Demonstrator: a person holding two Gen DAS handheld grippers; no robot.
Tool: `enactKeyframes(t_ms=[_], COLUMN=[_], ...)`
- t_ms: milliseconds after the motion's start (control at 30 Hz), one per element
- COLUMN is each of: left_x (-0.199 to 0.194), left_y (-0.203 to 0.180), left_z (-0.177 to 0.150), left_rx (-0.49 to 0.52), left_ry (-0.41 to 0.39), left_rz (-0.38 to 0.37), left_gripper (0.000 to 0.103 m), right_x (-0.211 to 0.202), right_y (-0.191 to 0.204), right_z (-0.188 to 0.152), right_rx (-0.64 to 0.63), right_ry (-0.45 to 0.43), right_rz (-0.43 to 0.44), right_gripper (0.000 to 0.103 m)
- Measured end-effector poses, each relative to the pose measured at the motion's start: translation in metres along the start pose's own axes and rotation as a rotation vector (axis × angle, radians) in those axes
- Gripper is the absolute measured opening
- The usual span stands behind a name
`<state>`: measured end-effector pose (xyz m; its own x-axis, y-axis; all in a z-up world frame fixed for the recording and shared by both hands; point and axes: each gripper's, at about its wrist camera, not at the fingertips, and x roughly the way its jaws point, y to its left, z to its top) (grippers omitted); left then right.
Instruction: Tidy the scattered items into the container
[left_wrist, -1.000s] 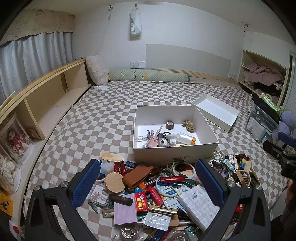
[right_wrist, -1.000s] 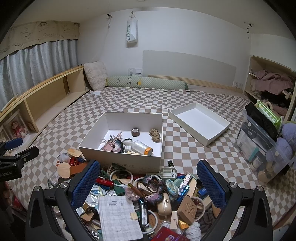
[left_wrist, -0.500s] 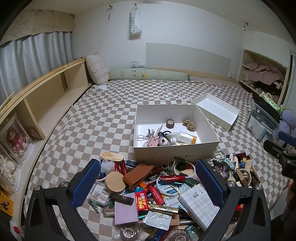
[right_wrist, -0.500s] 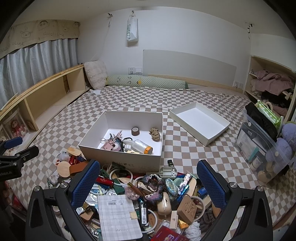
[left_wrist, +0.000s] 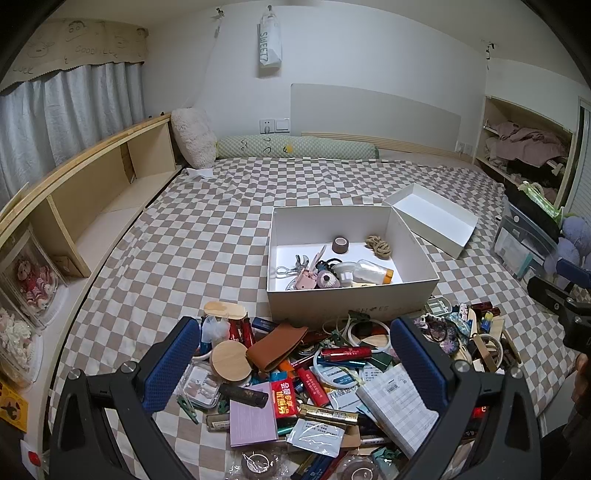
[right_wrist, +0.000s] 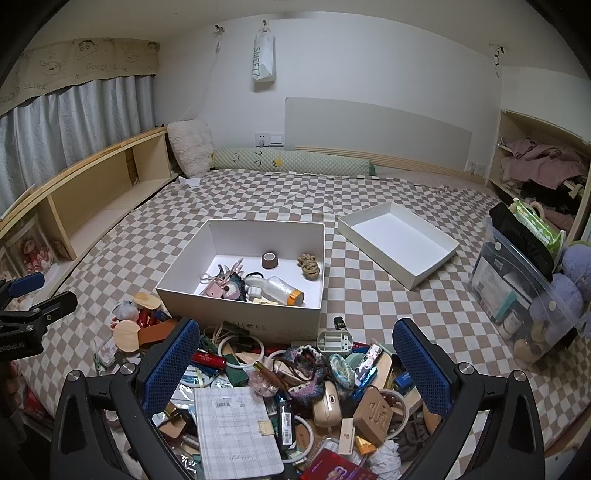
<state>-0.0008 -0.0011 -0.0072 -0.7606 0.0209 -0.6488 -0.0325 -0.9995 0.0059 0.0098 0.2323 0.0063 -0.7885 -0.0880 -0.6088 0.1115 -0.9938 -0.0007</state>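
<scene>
White cardboard makes up the box that everything has to go into; it sits on the checked bedspread at about twelve o'clock from both grippers, just beyond the heap, and it already holds a tape roll, a knot of rope, a clear bottle with an orange cap and a tangle of keys and small bits. Its lid lies upturned at about two o'clock of the box, apart from it. The pile of loose things lies against the box's near wall and spreads toward the cameras. The left gripper hangs above the pile with its jaws wide apart and nothing between them; the round wooden lid and brown leather sleeve lie just inside its left finger. The right gripper is likewise spread wide and empty, over the crocheted pouch, the squared notebook and the tan soap bar. The step in hand looks like choosing a piece. I judge it best to take a top-lying, firm object first, such as the soap bar or wooden lid, coming straight down so neighbours are not dragged, closing across the narrow side, then lifting clear of the box wall before letting go at twelve o'clock. Flat things like the notebook will likely need an edge lifted.
</scene>
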Motion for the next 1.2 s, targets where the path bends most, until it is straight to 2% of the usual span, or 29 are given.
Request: enactKeyframes(t_ms=[367, 767, 967, 1100, 1200], left_x=[0.001, 0.000, 0.002, 0.012, 0.019], left_y=[0.005, 0.031, 0.045, 0.060, 0.067], left_z=[-0.004, 0.002, 0.002, 0.004, 0.005], left_rx=[-0.002, -0.052, -0.070, -0.099, -0.111], left_ry=[-0.004, -0.017, -0.050, -0.014, 0.006], left_rz=[0.008, -0.002, -0.023, -0.071, -0.048], left_gripper=[0.103, 0.103, 0.103, 0.103, 0.103], right_x=[-0.001, -0.003, 0.001, 0.007, 0.011], right_y=[0.000, -0.033, -0.046, -0.055, -0.061], right_z=[0.000, 0.003, 0.004, 0.005, 0.005], right_rx=[0.003, 0.070, 0.085, 0.110, 0.118], right_ry=[-0.001, -0.005, 0.006, 0.041, 0.051], right_rz=[0.001, -0.040, -0.065, -0.086, -0.095], right_gripper=[0.103, 0.103, 0.103, 0.103, 0.103])
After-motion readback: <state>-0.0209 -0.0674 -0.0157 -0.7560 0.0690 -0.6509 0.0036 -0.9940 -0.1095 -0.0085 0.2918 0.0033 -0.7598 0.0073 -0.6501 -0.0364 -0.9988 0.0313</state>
